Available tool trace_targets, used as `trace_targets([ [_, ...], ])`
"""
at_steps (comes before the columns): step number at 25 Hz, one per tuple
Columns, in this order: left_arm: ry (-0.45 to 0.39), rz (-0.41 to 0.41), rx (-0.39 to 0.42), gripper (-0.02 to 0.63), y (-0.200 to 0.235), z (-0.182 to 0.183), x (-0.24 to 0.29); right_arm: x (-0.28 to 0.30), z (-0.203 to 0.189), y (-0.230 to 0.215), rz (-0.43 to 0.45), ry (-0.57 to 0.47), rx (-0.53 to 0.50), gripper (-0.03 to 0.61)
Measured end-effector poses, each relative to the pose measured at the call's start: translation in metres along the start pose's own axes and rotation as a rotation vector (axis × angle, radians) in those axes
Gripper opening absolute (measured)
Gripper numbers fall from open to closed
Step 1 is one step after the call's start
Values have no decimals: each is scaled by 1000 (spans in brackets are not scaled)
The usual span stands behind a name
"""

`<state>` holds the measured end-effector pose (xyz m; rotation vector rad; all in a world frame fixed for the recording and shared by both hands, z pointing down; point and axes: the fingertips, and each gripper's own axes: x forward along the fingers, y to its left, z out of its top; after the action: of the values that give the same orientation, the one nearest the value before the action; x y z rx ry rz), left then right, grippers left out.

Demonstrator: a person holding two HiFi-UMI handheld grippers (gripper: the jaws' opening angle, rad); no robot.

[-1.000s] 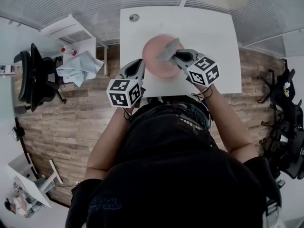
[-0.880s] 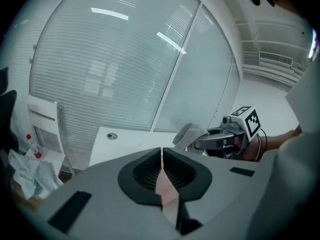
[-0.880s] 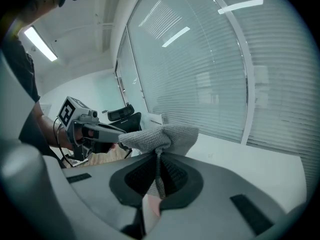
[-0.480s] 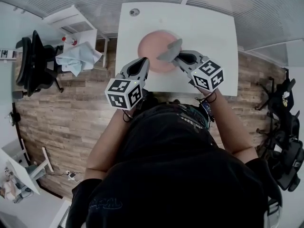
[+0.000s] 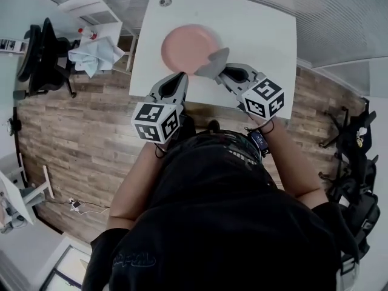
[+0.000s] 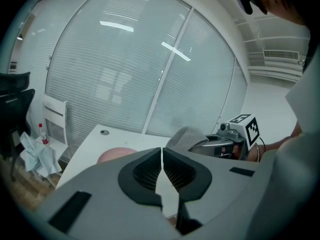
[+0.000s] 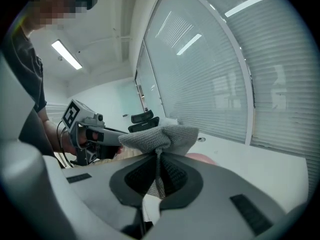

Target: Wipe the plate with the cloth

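A pink plate [image 5: 189, 46] lies on the white table [image 5: 260, 35]; the left gripper view shows part of the plate [image 6: 116, 155]. A grey cloth [image 5: 214, 63] hangs bunched in my right gripper [image 5: 222, 71], whose jaws are shut on it near the plate's right edge. In the right gripper view the cloth [image 7: 160, 137] bulges above the right gripper [image 7: 159, 170]. My left gripper [image 5: 180, 77] hovers at the table's near edge, below the plate, shut and holding nothing. Its closed jaws on the left gripper [image 6: 162, 165] show nothing between them.
A small round fitting [image 5: 165, 2] sits in the table's far left corner. Left of the table stand a white shelf unit [image 5: 91, 14] with a light-blue cloth [image 5: 92, 54] and a black office chair [image 5: 37, 59]. Wood floor surrounds the table.
Both grippers have drawn back toward the table's near edge. The cloth has come off the plate's middle to its right edge. The left gripper has left the plate's rim.
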<state>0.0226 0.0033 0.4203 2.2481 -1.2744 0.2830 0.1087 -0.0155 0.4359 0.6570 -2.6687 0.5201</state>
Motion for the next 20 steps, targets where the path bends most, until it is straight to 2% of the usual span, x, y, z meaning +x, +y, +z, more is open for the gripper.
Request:
trace_targets([
  [5, -17, 53, -7, 26, -24, -24, -27, -24, -15, 22, 23, -14, -34, 29],
  [10, -20, 63, -13, 17, -38, -39, -48, -42, -20, 44, 26, -31, -40, 29],
  [20, -26, -22, 64, 17, -55, -35, -79, -65, -17, 87, -44, -70, -25, 29],
])
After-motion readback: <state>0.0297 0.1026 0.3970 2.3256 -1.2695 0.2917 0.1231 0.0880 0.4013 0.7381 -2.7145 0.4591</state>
